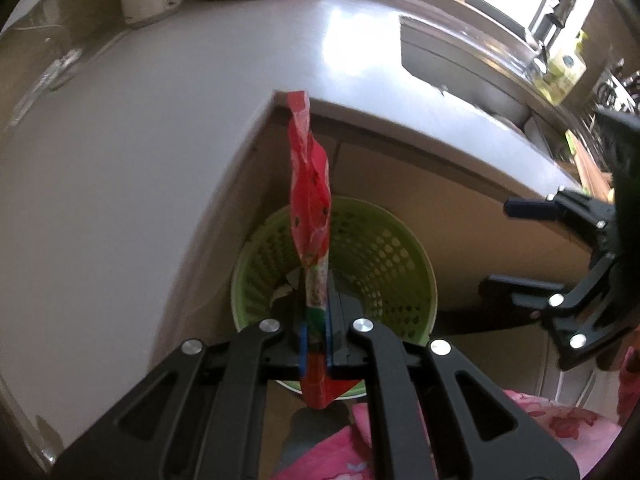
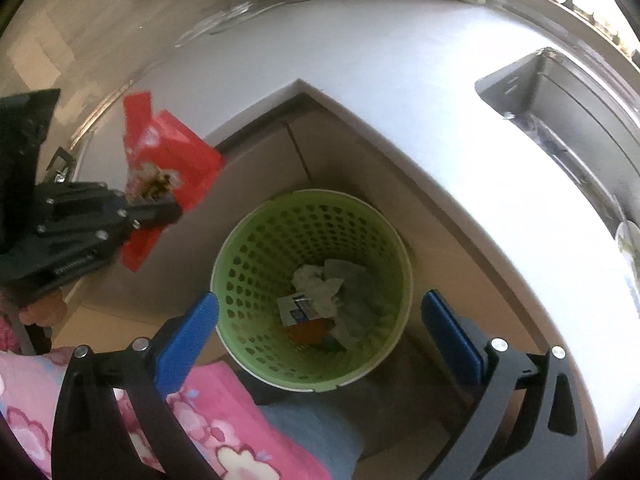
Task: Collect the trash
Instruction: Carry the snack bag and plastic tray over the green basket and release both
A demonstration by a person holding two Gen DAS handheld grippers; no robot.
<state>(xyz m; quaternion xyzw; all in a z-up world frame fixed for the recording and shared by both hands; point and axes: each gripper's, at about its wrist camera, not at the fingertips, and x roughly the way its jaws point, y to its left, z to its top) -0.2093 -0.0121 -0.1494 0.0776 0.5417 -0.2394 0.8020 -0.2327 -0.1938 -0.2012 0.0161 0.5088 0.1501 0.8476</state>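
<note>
My left tongs (image 1: 316,344) are closed on a crumpled red plastic snack wrapper (image 1: 310,184), which stands up between the blue pads above the round green perforated plastic basket (image 1: 400,248). In the right wrist view the same wrapper (image 2: 168,160) hangs to the left of the basket (image 2: 256,240), over the edge of the white surface (image 2: 400,100). My right tongs (image 2: 320,328) are wide open with nothing between the blue pads (image 2: 188,340), just over the basket. Inside the basket lie crumpled white paper (image 2: 320,280) and a small printed box (image 2: 298,308). Pink flowered cloth (image 2: 200,412) shows below
</note>
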